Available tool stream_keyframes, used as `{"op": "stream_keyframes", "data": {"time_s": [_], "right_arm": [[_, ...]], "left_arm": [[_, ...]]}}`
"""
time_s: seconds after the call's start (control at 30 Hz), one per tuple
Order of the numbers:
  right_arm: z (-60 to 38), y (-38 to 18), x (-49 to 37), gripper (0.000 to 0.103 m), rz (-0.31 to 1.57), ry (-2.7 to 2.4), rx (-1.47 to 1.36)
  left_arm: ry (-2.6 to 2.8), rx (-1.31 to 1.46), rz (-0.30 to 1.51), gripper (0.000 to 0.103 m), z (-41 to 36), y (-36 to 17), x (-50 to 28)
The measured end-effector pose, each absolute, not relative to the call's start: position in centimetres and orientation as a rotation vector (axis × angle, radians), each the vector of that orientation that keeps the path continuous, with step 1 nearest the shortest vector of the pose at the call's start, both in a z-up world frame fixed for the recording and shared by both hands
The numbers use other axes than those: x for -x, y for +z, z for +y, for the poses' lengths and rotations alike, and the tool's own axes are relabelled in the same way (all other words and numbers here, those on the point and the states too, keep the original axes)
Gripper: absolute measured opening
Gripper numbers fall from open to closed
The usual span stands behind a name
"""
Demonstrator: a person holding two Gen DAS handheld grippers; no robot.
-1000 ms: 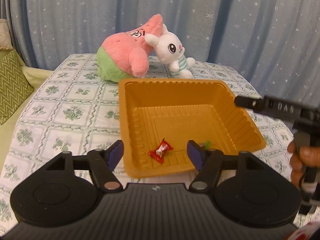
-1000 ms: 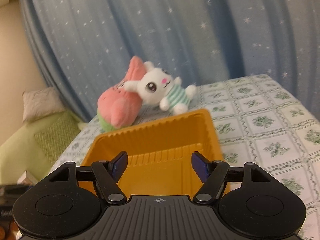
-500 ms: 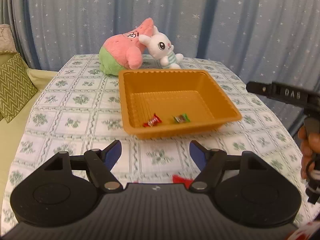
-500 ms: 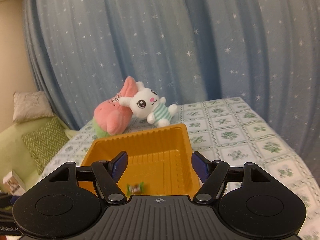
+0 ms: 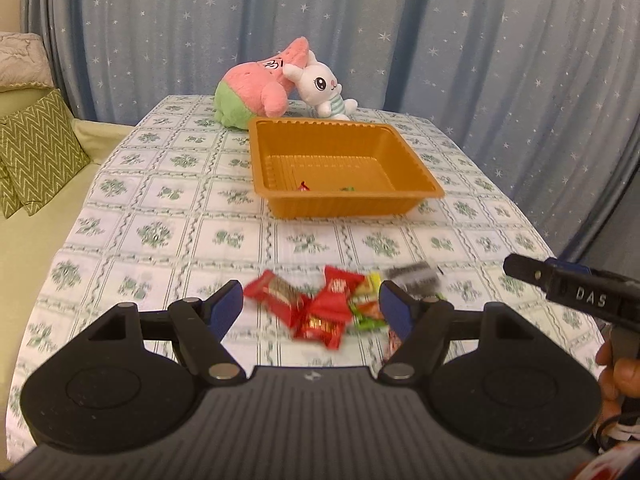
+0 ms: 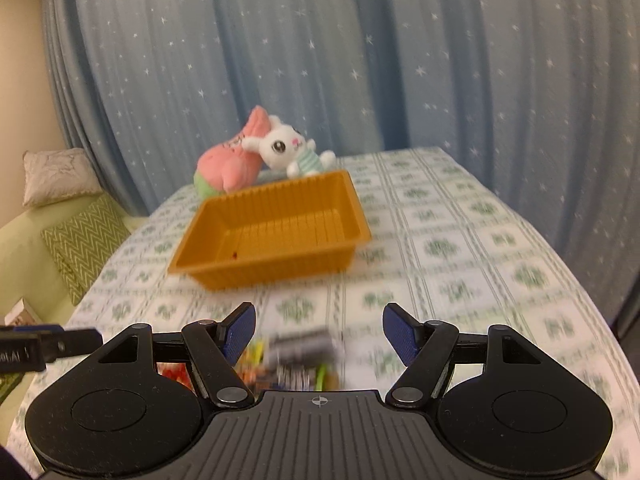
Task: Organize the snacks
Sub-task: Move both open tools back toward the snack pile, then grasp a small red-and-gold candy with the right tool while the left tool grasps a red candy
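An orange tray (image 5: 340, 206) sits mid-table and holds a red candy (image 5: 304, 187) and a green candy (image 5: 347, 189). It also shows in the right wrist view (image 6: 256, 268). A pile of snack packets (image 5: 320, 306), red, green and one dark (image 5: 414, 276), lies on the near table. My left gripper (image 5: 311, 307) is open and empty just above the pile. My right gripper (image 6: 319, 330) is open and empty over the dark packet (image 6: 304, 346), which is blurred. The right gripper's body shows in the left wrist view (image 5: 576, 296).
A pink and green plush (image 5: 256, 88) and a white bunny plush (image 5: 322, 88) lie behind the tray. A green sofa with zigzag cushions (image 5: 38, 152) stands left of the table. A starry blue curtain hangs behind. The table has a patterned cloth (image 5: 160, 208).
Both grippers have pulled back from the tray toward the near edge. The snack pile has come into view under them. Both stay open.
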State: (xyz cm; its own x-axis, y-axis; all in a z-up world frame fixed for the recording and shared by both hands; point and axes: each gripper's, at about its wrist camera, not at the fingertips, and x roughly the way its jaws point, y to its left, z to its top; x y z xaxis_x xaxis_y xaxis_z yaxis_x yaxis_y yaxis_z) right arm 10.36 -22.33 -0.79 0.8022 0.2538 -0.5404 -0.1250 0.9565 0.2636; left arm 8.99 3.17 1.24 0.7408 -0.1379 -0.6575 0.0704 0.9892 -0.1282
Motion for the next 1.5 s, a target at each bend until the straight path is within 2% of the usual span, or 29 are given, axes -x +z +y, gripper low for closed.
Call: {"op": "stream_keyframes", "data": {"time_s": [0.4, 0.57, 1.03, 1.5], "right_arm": [[-23.3, -0.8, -4.3, 0.070, 0.635, 0.179, -0.260], [-23.5, -0.4, -3.4, 0.070, 0.635, 0.175, -0.273], [-22.9, -0.6, -2.9, 0.070, 0.652, 0.156, -0.241], [-19.2, -5.6, -7.4, 0.070, 0.757, 0.211, -0.277]], "left_arm": [[-0.124, 0.082, 0.719, 0.073, 2.4, 2.0, -3.5], [-0.121, 0.073, 0.689, 0.077, 2.3, 3.1, -2.6], [-0.148, 0.046, 0.733, 0.077, 2.0, 0.9, -4.1], [-0.131, 0.047, 0.803, 0.077, 3.5, -2.8, -8.5]]}}
